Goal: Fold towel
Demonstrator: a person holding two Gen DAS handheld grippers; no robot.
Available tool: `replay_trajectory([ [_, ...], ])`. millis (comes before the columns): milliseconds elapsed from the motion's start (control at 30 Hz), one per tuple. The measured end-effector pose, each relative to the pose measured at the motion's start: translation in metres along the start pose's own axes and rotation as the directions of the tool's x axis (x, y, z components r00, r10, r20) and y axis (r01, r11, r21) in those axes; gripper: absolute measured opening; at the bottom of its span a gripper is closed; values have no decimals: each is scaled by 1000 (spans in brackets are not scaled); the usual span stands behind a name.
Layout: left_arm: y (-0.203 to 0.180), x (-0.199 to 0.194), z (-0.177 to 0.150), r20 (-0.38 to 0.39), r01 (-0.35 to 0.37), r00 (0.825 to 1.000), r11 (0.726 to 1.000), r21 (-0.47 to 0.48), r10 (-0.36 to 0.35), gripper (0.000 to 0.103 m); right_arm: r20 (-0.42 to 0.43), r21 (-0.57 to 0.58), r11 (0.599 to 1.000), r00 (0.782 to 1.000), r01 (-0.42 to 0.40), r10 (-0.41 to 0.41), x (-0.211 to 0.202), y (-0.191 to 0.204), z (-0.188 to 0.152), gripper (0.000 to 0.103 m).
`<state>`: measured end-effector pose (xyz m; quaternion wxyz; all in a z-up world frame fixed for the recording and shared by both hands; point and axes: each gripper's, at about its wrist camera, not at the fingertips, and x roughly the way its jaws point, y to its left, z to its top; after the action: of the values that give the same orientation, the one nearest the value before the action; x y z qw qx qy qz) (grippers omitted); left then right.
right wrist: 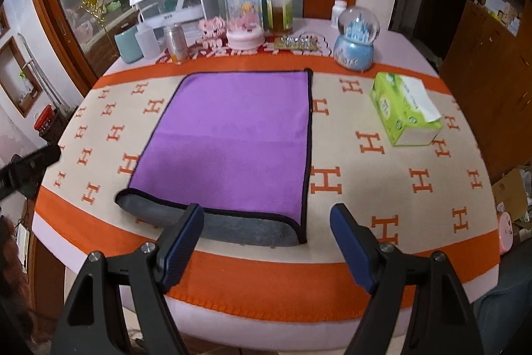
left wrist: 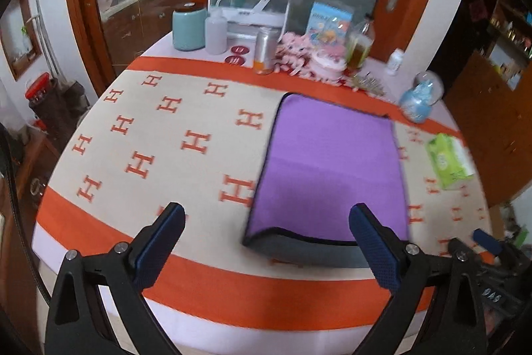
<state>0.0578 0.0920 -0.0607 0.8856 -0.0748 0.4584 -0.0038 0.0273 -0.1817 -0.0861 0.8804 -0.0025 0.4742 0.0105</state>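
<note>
Towel (right wrist: 229, 135): we find it lying flat on the tablecloth, folded once, purple face up with a dark binding along its edges. The grey underside shows in a strip along the near edge, where the upper layer stops short of the lower one.
Towel position: we place it in the middle of the table, its near edge close to the orange border at the front, its far edge close to the orange border at the back.
Left tongs (left wrist: 266, 218): we note the jaws spread wide and holding nothing, above the near edge of the table. The towel's near left corner (left wrist: 256, 238) sits between the two fingers in the left wrist view.
Right tongs (right wrist: 267, 218): we note the jaws spread wide and holding nothing, hovering by the towel's near right corner. Whether either finger touches the cloth, we cannot tell.
Tablecloth (right wrist: 365, 175): cream with orange H marks and orange borders, covering a round table.
Tissue pack (right wrist: 404, 108): green, lying to the right of the towel, well apart from it.
Snow globe (right wrist: 355, 39): blue base, standing behind the tissue pack.
Back of table: we record a teal cup (right wrist: 128, 47), a can (right wrist: 176, 44), and a bottle of amber liquid (right wrist: 280, 9) in a row beyond the towel.
</note>
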Motion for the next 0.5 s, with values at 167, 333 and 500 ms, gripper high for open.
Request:
replay_trajectory([
  [167,17,40,5,-75,-20,997,998,65,25,99,-25,-66,997,999,-24,23,30,-9,-9,79],
  [333,8,69,-5,-138,103,988,973,208,-75,98,-89,-145,987,994,-75,63,64,-19,-19,79],
  [500,-7,93,-17,-194,196,972,914,355,-133,98,-149,-174,973,981,-151,126,87,-28,-21,71],
])
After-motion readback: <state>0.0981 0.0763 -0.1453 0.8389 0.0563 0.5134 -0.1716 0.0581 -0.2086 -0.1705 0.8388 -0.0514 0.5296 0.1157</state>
